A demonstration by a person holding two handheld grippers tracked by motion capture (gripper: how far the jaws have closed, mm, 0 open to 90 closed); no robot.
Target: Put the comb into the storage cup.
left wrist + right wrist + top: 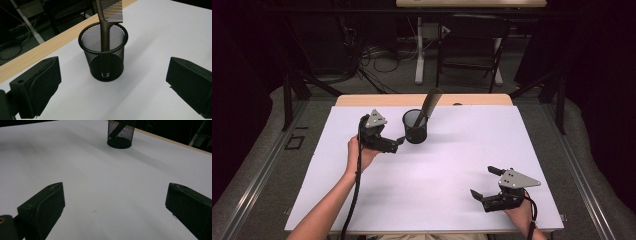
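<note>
Left gripper (398, 142) gapes wide beside cup (415, 127) near the far edge; withdraw level, sparing the comb (428, 105).

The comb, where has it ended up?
The comb stands handle-down in the black mesh cup near the table's far edge in the high view, just right of the open left gripper.

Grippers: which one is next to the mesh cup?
The left gripper, jaws open toward the mesh cup holding the comb. The right gripper sits open near the table's front edge.
</note>
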